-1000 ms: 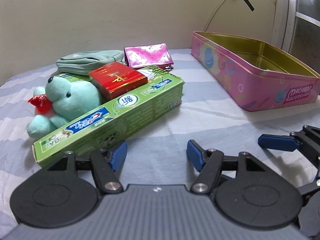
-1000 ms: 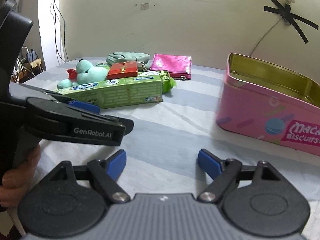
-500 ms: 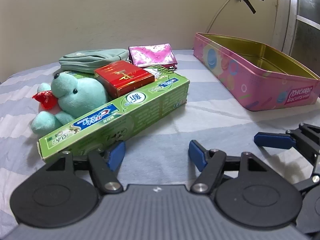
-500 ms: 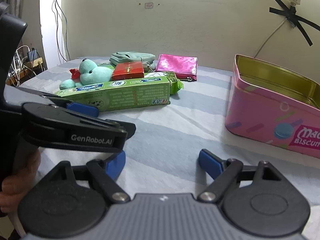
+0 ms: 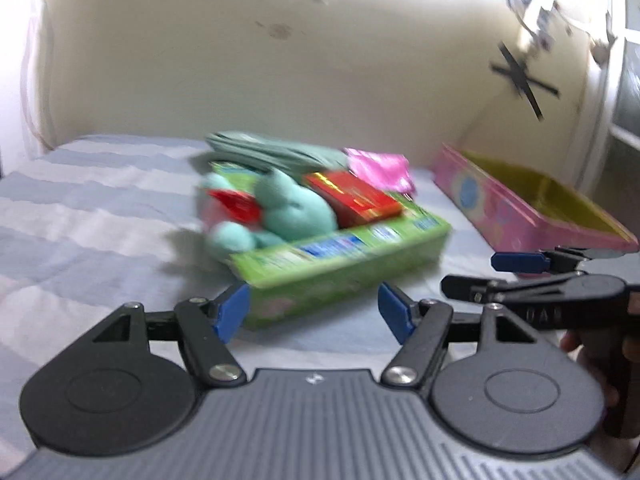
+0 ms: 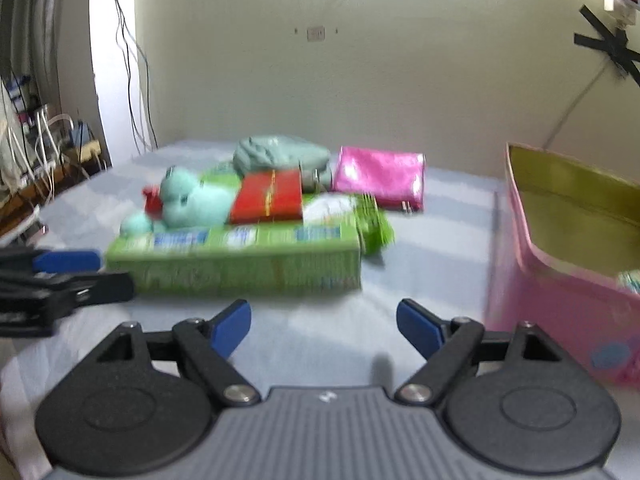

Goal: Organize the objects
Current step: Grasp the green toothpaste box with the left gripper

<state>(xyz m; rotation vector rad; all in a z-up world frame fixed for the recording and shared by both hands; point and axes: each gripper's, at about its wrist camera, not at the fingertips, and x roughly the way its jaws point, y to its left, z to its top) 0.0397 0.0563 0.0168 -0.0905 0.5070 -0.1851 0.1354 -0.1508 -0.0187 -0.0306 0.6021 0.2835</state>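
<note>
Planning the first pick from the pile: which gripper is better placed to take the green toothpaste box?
Left, probably. The left gripper is open with the green toothpaste box right at its fingertips. The right gripper, also open, sits farther back, nearer the pink tin.

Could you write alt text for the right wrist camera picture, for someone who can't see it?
An open right gripper faces a green box on a striped sheet, with a teal plush toy and red box behind it and a pink tin to the right.
</note>
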